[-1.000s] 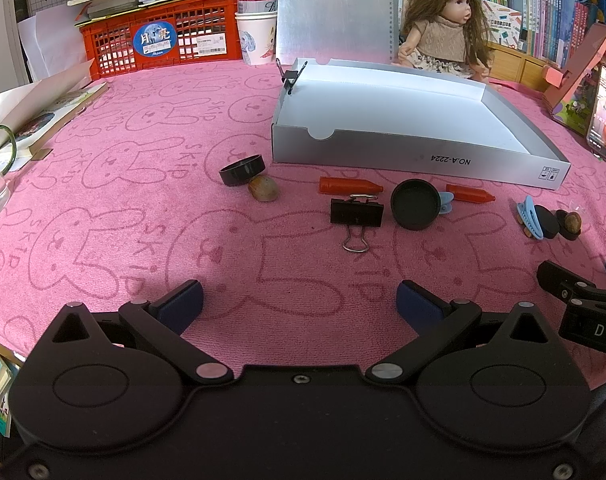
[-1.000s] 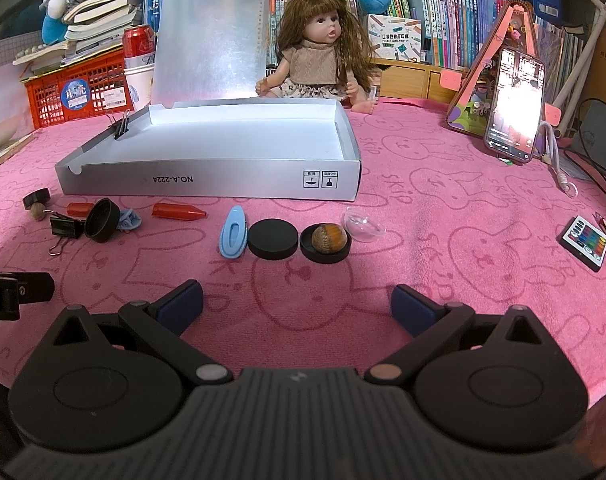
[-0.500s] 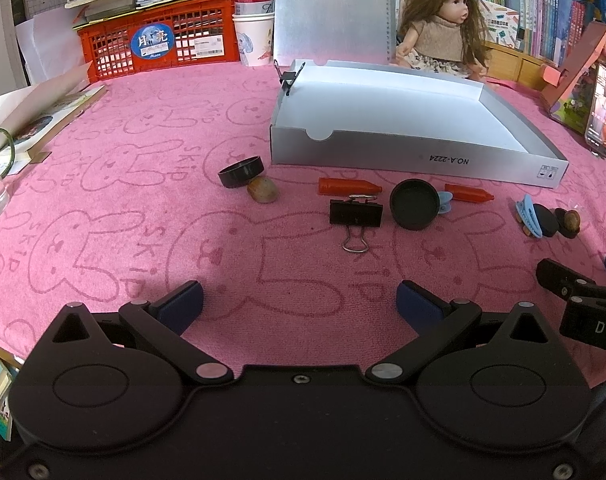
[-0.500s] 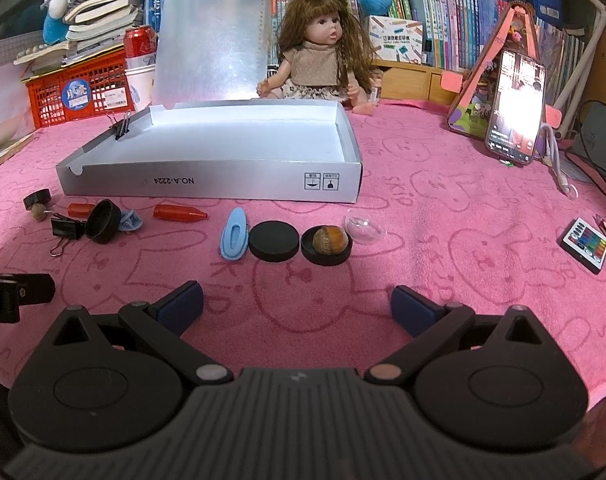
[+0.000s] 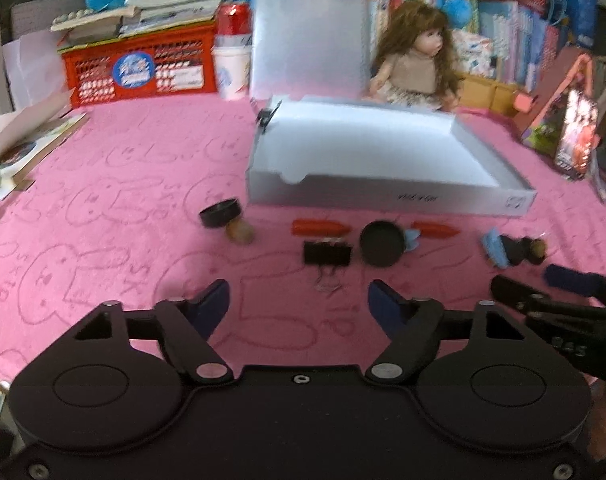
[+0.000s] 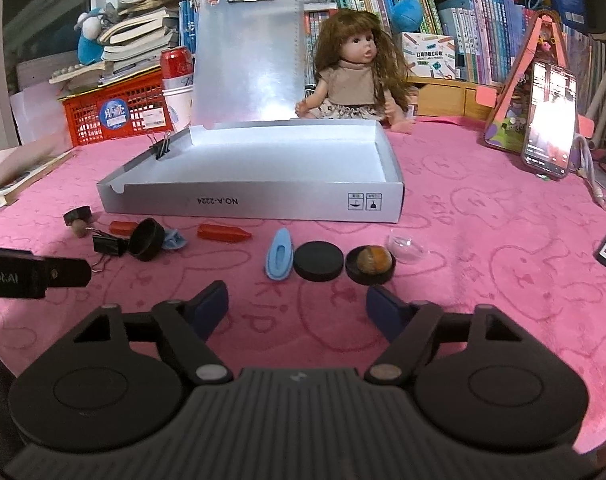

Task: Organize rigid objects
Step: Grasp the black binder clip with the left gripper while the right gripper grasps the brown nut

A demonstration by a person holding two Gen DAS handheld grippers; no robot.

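Left gripper (image 5: 297, 300), right gripper (image 6: 297, 304): jaws just narrowing, still apart, nothing between; box (image 6: 263, 200) beyond.

I see the shallow white cardboard box (image 6: 259, 196) lying open and empty on the pink surface (image 6: 483, 240), a small black binder clip (image 6: 164, 148) clamped on its left wall. In front of it the loose pieces sit in a rough row: a black round cap (image 6: 77, 214) touching a brown nut (image 6: 79, 231), a black binder clip (image 6: 109, 245), a tilted black round lid (image 6: 146, 239), two orange crayon-like sticks (image 6: 223, 233), a pale blue oval clip (image 6: 280, 254), a flat black disc (image 6: 318, 260), a black lid holding a brown nut (image 6: 369, 264), and a clear dome (image 6: 406, 245).
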